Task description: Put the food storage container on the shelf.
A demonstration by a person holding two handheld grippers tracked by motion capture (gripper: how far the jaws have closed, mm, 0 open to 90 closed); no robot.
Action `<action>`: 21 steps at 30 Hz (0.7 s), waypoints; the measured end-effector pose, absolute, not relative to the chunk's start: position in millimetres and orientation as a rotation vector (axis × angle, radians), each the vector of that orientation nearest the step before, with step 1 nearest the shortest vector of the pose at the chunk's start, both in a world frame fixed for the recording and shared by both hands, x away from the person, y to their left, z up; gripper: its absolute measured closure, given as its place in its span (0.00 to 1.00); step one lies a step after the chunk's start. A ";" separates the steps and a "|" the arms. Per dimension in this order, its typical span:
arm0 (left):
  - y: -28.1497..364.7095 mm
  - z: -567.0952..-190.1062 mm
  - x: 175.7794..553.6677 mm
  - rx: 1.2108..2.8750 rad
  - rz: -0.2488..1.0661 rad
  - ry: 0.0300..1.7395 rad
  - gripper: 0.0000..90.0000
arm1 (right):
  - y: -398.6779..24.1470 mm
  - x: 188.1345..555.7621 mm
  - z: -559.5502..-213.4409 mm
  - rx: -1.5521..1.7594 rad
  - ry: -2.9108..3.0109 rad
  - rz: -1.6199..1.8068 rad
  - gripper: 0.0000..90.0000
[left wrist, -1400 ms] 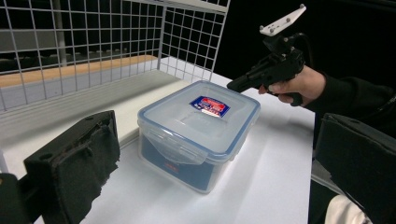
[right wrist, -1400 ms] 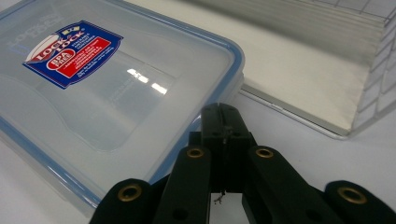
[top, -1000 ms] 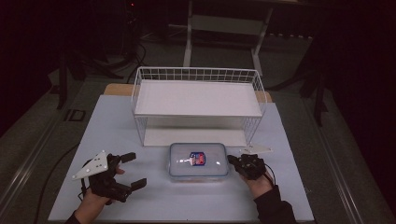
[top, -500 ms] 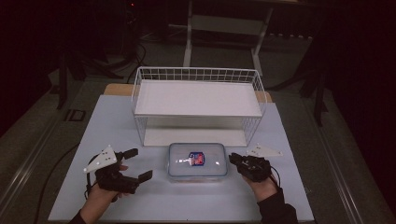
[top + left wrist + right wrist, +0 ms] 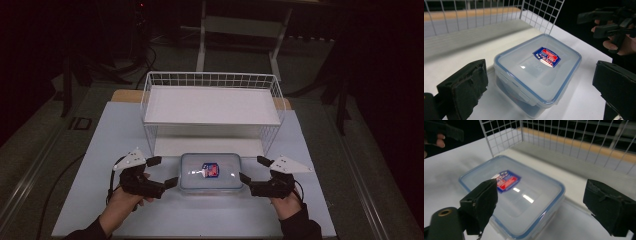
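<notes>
A clear plastic container [image 5: 211, 172] with a blue-rimmed lid and a red and blue label lies flat on the white table [image 5: 100, 150], in front of the wire rack. My left gripper [image 5: 162, 171] is open just beyond its left end. My right gripper [image 5: 254, 170] faces its right end; its jaws have just been opening and stand wide, with nothing pinched. In the left gripper view the container [image 5: 537, 72] lies close ahead of my open left gripper [image 5: 539, 75]. The right gripper view has the container [image 5: 514, 192] under and ahead of my open right gripper [image 5: 541, 200].
A white wire rack [image 5: 210, 105] with a flat shelf stands right behind the container, its mesh [image 5: 541, 10] close in both gripper views. Bare table lies to the left and right of the hands. The floor around is dark, with stands and cables.
My left gripper has moved right, up to the container's left end. My right gripper's jaws have gone from shut to wide open beside the right end. The container has stayed put.
</notes>
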State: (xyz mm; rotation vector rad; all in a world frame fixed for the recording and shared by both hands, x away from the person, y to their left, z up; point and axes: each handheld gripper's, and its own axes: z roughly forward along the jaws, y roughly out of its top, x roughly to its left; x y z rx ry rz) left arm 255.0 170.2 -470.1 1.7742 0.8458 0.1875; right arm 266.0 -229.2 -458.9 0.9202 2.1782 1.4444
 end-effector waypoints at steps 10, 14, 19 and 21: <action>164.8 -476.4 282.7 1.726 -0.053 1.043 0.00 | -228.0 265.8 -454.1 0.880 2.274 1.446 0.15; 164.0 -484.3 291.2 1.729 -0.145 1.112 0.00 | -230.9 272.3 -456.7 0.957 2.300 1.453 0.15; 162.2 -496.6 301.8 1.732 -0.232 1.181 0.00 | -229.3 279.7 -464.4 1.077 2.294 1.404 0.12; 161.9 -501.0 305.7 1.721 -0.257 1.221 0.05 | -229.4 281.7 -467.7 1.105 2.324 1.433 0.12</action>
